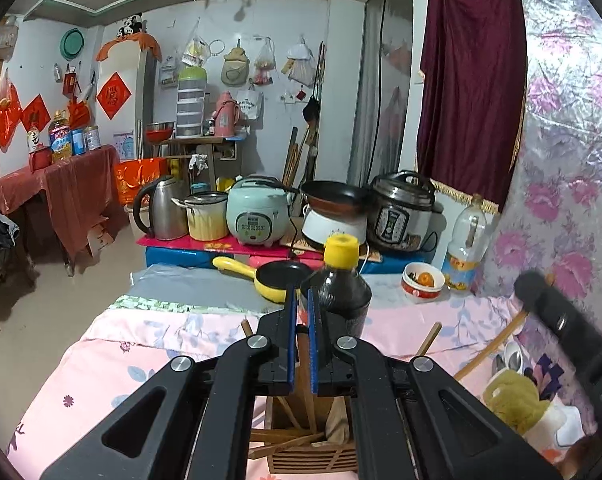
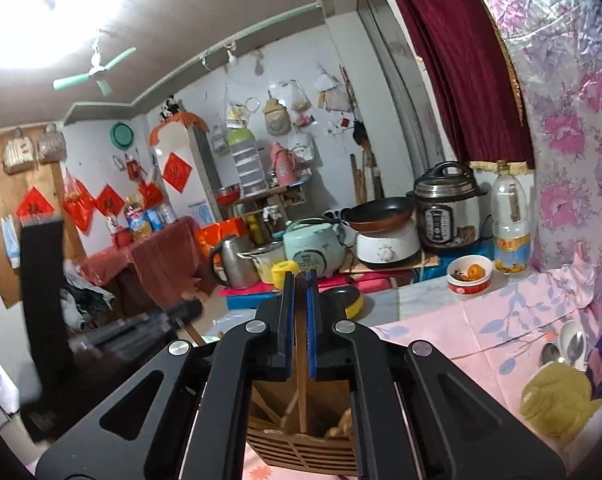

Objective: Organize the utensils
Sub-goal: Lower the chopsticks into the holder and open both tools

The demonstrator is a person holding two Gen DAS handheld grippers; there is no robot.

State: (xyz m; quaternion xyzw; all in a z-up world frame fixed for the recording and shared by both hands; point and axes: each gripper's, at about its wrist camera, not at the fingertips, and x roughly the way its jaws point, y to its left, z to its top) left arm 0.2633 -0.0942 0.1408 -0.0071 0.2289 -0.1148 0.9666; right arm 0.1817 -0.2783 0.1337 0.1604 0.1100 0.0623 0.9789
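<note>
Below both clamped grippers point(image 1: 301, 300) point(image 2: 299, 284) — each pinching a chopstick point(image 1: 303, 350) point(image 2: 301, 364) — the wooden holder point(image 1: 313, 454) is part-filled, while spoons point(image 2: 573, 346) lie well right of the fingers, unsorted.

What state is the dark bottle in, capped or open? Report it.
Capped: the bottle stands upright with its yellow cap on top.

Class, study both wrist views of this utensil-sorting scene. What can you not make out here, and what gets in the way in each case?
- Wooden holder: its contents and front are mostly hidden by the left gripper in the left wrist view.
- Thin wooden stick between the right gripper's blue pads: its upper end is hidden by them in the right wrist view.
- Spoons, right wrist view: cut off near the edge, count unclear.
- Dark shape at the left: motion-blurred, unidentifiable.
</note>
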